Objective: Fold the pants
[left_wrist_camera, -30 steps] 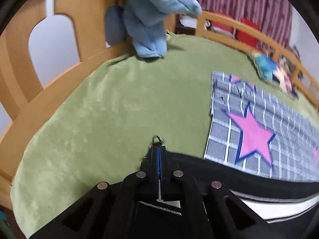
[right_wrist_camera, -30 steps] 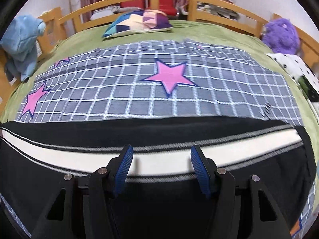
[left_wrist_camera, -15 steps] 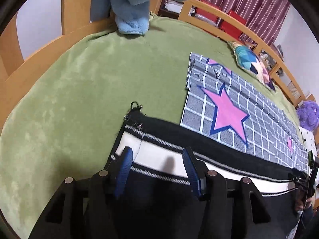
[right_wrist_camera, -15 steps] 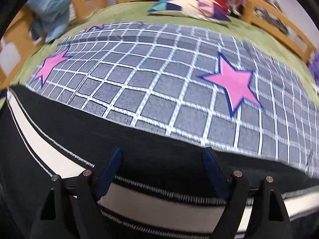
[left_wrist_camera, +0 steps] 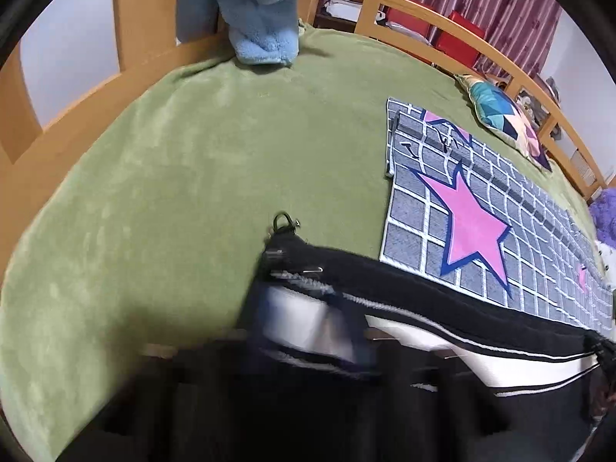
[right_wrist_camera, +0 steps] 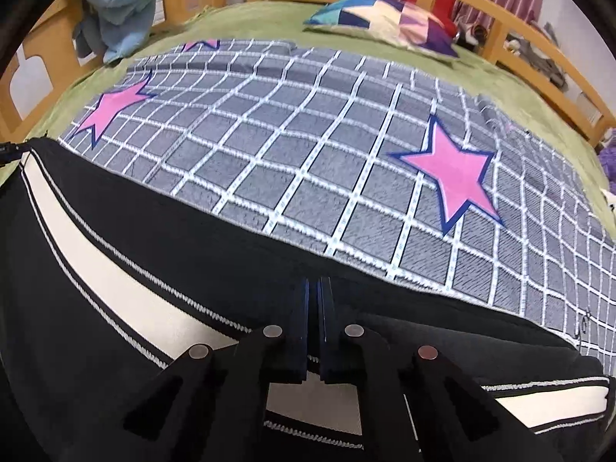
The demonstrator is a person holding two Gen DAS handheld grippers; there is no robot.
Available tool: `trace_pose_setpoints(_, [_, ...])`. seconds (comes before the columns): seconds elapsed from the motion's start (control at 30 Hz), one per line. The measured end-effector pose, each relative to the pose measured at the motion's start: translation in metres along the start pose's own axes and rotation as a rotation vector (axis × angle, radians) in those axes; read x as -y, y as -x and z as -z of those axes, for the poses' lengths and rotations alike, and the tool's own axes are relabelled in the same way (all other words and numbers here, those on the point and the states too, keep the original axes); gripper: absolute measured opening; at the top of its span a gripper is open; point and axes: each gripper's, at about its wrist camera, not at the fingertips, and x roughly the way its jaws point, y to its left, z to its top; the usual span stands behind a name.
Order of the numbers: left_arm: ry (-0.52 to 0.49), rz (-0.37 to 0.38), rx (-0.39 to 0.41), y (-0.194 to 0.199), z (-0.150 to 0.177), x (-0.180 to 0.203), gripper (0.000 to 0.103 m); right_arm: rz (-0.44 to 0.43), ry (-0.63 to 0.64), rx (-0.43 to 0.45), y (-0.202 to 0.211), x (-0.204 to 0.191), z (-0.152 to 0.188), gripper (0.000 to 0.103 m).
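Green bed [left_wrist_camera: 161, 177] carries pants [right_wrist_camera: 115, 231], long axis running crosswise under both tongs. Right tongs [right_wrist_camera: 312, 300] pinch the black far edge; left tongs [left_wrist_camera: 308, 331] blurred, just closing over the hem, grip unclear.

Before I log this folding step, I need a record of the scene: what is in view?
pants: one, black with a white stripe, near edge of the bed
star blanket: one, grey checked with pink stars, spread beyond the pants
green cover: one, over the bed
cushion: one, multicoloured, far side
blue plush fabric: one, on the wooden rail
purple plush: one, far edge
left gripper: blurred, jaws over the pants' white stripe
right gripper: jaws shut on the pants
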Motion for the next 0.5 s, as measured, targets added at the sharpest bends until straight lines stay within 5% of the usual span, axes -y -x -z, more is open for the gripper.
trace_pose_setpoints(0.17, [-0.027, 0.017, 0.090, 0.024, -0.013, 0.003, 0.020, -0.022, -0.064, 0.083, 0.018, 0.009, -0.012, 0.003])
trace_pose_setpoints(0.3, [-0.010, -0.031, 0.025, -0.005, -0.014, 0.002, 0.021, -0.035, -0.132, 0.076, -0.002, 0.016, -0.015, 0.003])
trace_pose_setpoints(0.5, [-0.022, -0.129, -0.017, -0.011, -0.010, 0.006, 0.044, -0.027, -0.184, 0.048, -0.019, 0.021, -0.013, 0.005])
